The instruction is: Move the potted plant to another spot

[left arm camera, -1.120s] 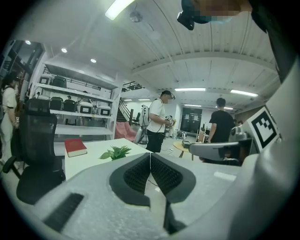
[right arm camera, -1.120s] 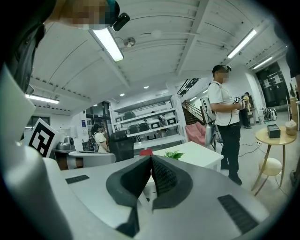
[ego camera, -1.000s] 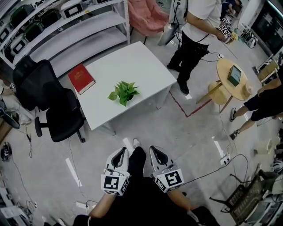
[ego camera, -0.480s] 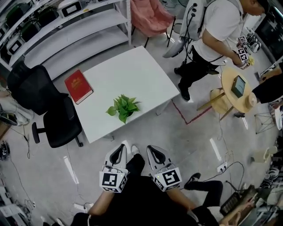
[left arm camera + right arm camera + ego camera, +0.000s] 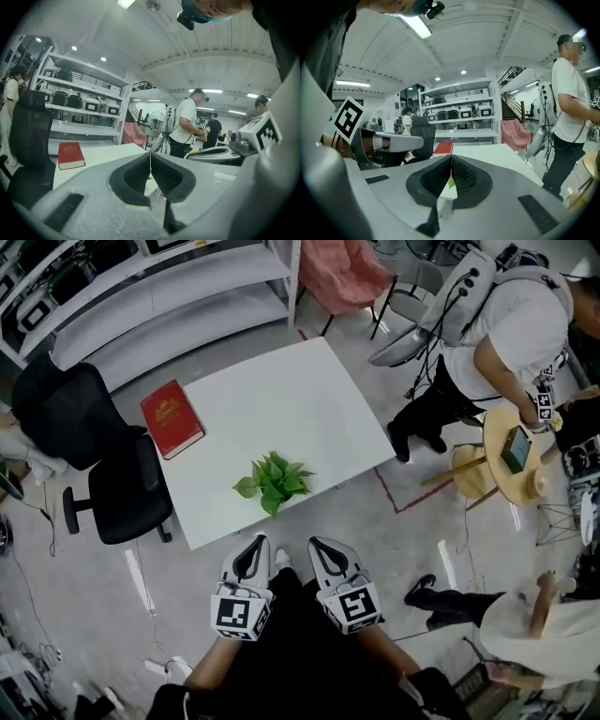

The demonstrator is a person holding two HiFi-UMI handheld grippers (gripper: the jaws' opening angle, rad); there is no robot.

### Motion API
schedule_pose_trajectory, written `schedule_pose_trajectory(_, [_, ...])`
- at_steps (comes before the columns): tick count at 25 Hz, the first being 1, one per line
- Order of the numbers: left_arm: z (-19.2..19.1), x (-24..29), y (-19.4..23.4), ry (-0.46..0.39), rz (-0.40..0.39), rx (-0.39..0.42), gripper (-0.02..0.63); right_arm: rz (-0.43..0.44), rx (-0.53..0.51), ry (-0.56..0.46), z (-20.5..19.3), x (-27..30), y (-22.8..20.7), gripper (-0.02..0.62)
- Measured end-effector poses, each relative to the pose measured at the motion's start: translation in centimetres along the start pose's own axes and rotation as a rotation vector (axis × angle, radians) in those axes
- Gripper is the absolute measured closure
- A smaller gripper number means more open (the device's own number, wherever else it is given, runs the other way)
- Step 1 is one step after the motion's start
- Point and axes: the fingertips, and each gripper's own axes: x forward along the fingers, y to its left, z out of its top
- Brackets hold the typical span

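The small green leafy potted plant (image 5: 274,482) sits near the front edge of the white square table (image 5: 319,390), with bare top behind it. The red hardcover book (image 5: 172,417) has gold print too small to read. The left gripper (image 5: 258,543) and right gripper (image 5: 317,546) are pinched closed, holding nothing.

Left tongs (image 5: 150,161): jaws pressed together, nothing between. White desk (image 5: 108,153) beyond; red book (image 5: 70,155) flat on its left part. Black office chair (image 5: 29,140) at left. Shelving (image 5: 84,124) behind. Person in white shirt (image 5: 185,124) standing right of centre. Marker cube (image 5: 263,133) at right edge.
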Motion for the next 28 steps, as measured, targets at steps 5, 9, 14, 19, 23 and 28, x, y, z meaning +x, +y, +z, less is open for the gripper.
schedule_pose_trajectory(5, [0.1,1.0,1.4,0.009,0.025,-0.024,0.588,0.045,-0.076,0.08,-0.4,2.8,-0.3,0.583])
schedule_pose_trajectory(9, [0.0,1.3,2.0,0.009,0.074,-0.039,0.588,0.115,-0.159,0.159,-1.6,4.7,-0.7,0.583])
schedule_pose_trajectory(14, [0.3,2.2,3.3,-0.007,0.155,-0.047,0.588,0.211,-0.301,0.244,-3.0,7.4,-1.5,0.583])
schedule_pose_trajectory(19, [0.8,2.7,3.8,-0.029,0.242,-0.088,0.588,0.316,-0.486,0.343,-5.3,9.3,-2.0,0.583])
schedule_pose_trajectory(23, [0.8,3.3,4.1,-0.041,0.282,-0.091,0.588,0.384,-0.577,0.389,-7.4,10.8,-2.2,0.583])
schedule_pose_trajectory(28, [1.0,3.6,4.6,-0.044,0.32,-0.099,0.588,0.45,-0.634,0.472,-10.3,12.6,-2.7,0.581])
